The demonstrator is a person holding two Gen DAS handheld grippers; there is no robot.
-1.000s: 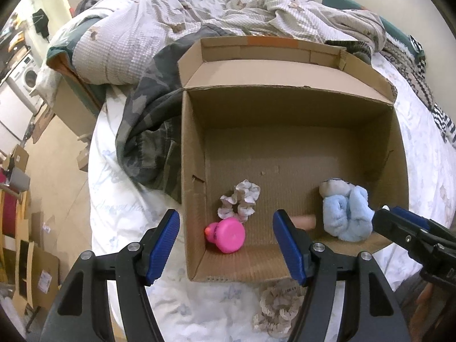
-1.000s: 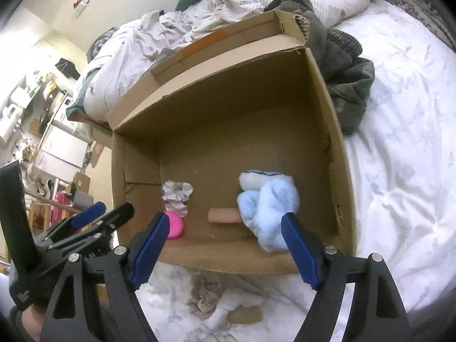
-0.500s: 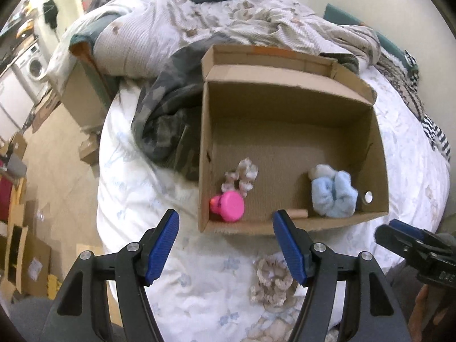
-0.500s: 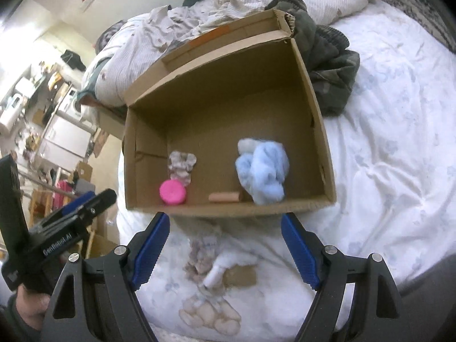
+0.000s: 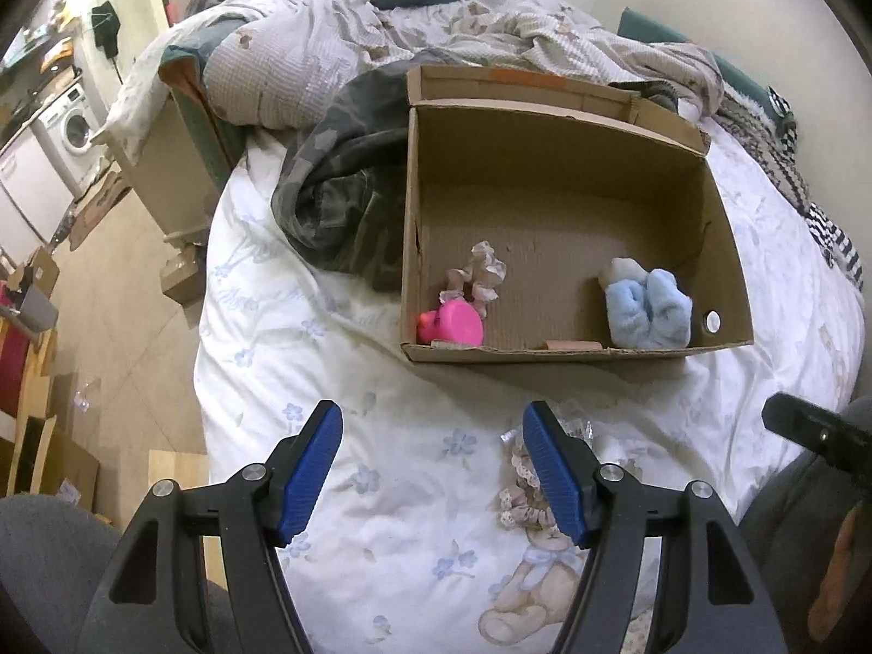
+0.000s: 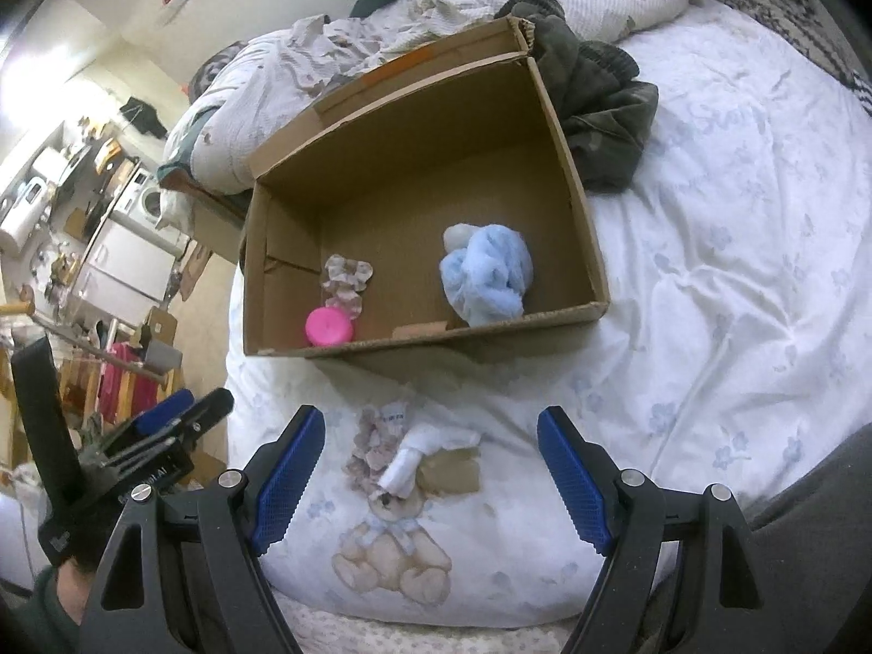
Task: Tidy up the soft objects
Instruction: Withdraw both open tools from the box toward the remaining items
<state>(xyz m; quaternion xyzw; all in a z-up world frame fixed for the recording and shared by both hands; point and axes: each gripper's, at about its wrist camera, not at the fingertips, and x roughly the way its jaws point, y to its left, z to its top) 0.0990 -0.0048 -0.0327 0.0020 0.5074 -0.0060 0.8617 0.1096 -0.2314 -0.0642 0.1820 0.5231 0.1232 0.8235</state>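
An open cardboard box stands on the bed. Inside lie a pink toy, a floral scrunchie, a blue fluffy cloth and a small tan roll. On the sheet in front of the box rest another scrunchie, a white rolled cloth and a brown card piece. My left gripper hangs open over the sheet, its right finger hiding part of that scrunchie. My right gripper is open above the loose items, holding nothing.
A camouflage garment lies bunched beside the box. A rumpled quilt and pillows fill the bed's far end. The bed's edge drops to a floor with cardboard boxes on the left. A person's grey-clad legs sit near.
Both grippers have drawn back from the box, which now sits farther away and smaller. The scrunchie, white cloth and card piece on the sheet have come into view under them. Jaws unchanged.
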